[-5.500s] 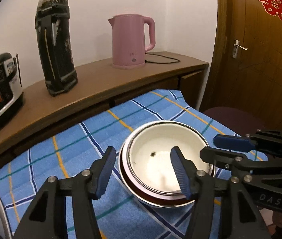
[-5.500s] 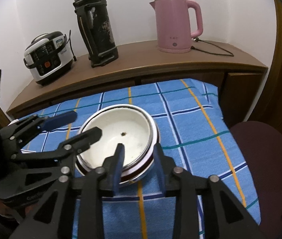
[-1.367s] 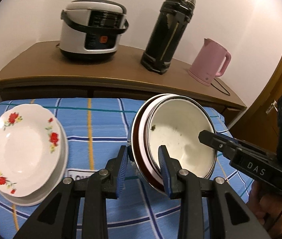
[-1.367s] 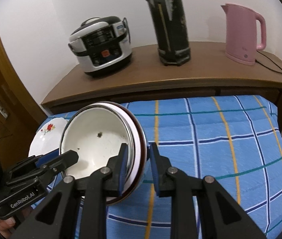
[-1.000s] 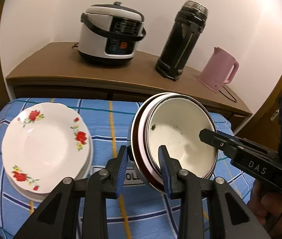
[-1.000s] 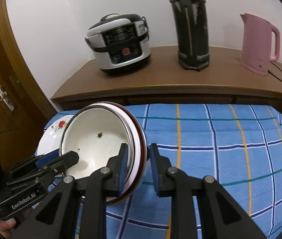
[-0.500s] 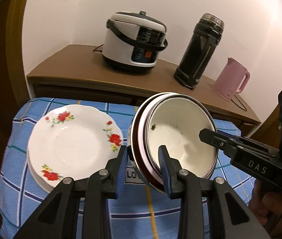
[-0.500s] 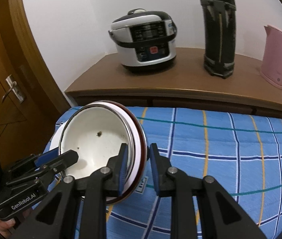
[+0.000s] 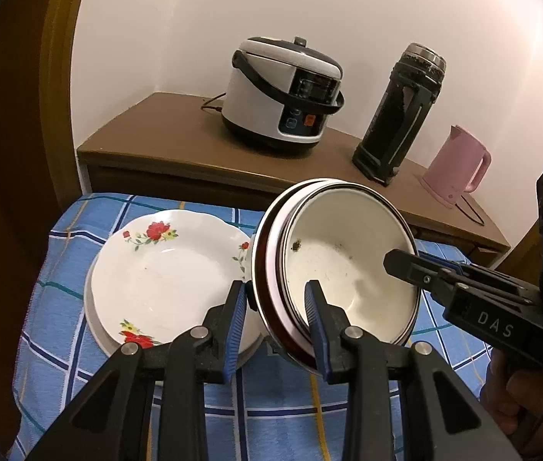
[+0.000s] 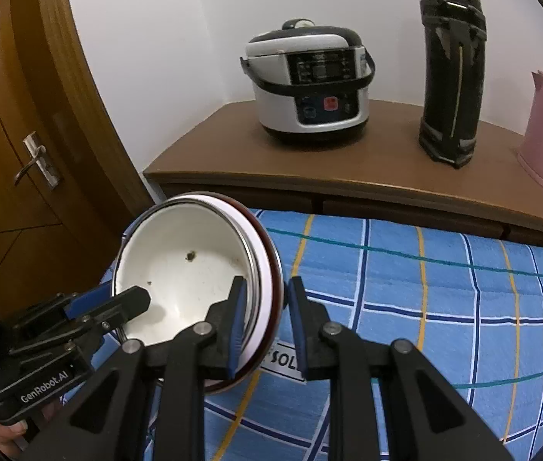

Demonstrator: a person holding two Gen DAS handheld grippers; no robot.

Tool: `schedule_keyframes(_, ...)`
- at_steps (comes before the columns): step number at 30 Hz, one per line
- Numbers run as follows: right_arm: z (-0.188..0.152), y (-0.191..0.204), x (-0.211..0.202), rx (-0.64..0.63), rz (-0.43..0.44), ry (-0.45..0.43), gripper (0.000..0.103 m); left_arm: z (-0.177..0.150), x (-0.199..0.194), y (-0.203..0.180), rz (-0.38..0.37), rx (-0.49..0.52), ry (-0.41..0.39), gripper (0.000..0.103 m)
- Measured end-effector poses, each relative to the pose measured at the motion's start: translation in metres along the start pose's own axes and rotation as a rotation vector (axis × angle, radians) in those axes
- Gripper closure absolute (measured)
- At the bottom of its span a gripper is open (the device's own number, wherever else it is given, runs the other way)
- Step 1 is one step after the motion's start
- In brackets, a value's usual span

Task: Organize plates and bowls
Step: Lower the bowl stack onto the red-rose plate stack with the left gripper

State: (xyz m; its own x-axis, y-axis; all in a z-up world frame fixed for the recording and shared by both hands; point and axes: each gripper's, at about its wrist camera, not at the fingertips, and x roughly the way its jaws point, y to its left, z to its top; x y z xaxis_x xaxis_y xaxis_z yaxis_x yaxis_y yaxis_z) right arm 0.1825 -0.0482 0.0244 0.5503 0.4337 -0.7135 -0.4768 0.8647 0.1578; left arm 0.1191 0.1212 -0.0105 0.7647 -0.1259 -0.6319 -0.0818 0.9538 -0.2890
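Stack of nested bowls point(image 9: 348, 269) is off the cloth, tilted, gripped on opposite rims: left gripper point(image 9: 276, 324) jaws clamped on the near-left rim, right gripper point(image 10: 264, 322) jaws clamped on the right rim. How many bowls are nested I can't tell; only the white inner one with a dark speck and a brown-edged outer rim show. Stack underside hidden in both views.

Left wrist view only: stack of floral plates point(image 9: 168, 272) on the blue checked cloth point(image 9: 60, 307), just left of and below the bowls; their right edge is hidden behind the bowl stack and the left jaw. Plate count unclear. In the right wrist view the bowls block them completely.

Right wrist view only: wooden door with lever handle point(image 10: 35, 161) at left, and a printed label on the cloth, half covered, unreadable.

Sideboard point(image 9: 164, 142) behind carries a rice cooker point(image 9: 283, 92), black thermos point(image 9: 402, 111), pink kettle point(image 9: 456, 169); kettle is cut off in the right view.
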Motion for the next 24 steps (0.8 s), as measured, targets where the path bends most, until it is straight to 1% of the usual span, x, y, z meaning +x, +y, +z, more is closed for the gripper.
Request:
schedule_keyframes(7,0.007,0.014,0.006,-0.033,0.008,0.011,0.081,0.002,-0.006,0.010,0.022,-0.011,-0.011,0.069)
schedule_keyframes(15,0.019,0.034,0.025,-0.083,0.025,0.053,0.081,0.007,-0.007,0.029,0.063,-0.028,0.000,0.069)
schedule_keyframes(24,0.031,0.053,0.053,-0.133,0.040,0.116,0.081,0.007,0.005,0.056,0.097,-0.073,0.064,0.069)
